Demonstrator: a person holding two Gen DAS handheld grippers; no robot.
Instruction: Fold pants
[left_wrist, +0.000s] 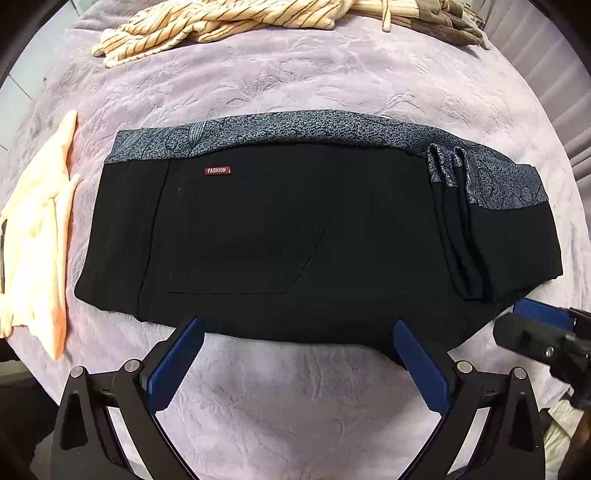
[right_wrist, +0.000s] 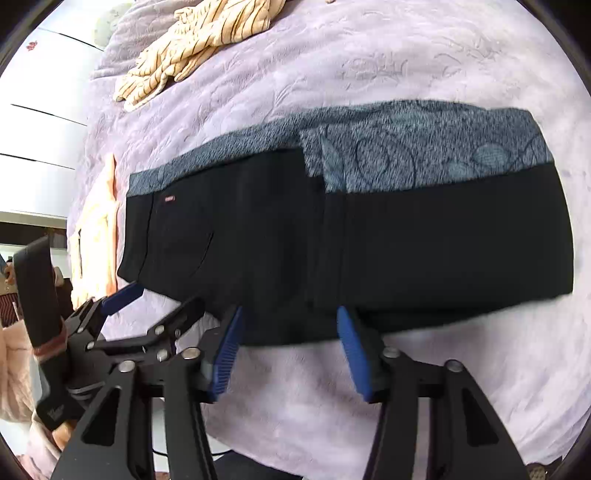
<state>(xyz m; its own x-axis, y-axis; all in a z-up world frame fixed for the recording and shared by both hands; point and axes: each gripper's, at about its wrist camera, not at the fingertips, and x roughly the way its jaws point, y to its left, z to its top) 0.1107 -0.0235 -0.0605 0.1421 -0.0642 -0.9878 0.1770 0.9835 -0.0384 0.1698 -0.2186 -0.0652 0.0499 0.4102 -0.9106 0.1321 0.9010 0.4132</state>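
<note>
Pants (left_wrist: 303, 236) lie folded on the bed just ahead of our left claw (left_wrist: 295, 350) and right claw (right_wrist: 288, 343), both apart and empty; next we judge another fold needs regripping the near edge.

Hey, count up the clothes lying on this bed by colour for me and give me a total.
Black with a grey patterned lining: 1, the folded pants
Cream with brown stripes: 1, the striped garment
Peach: 1, the peach garment
Dull brown-grey: 1, the bundle at the far edge, only partly in view
Total: 4
</note>
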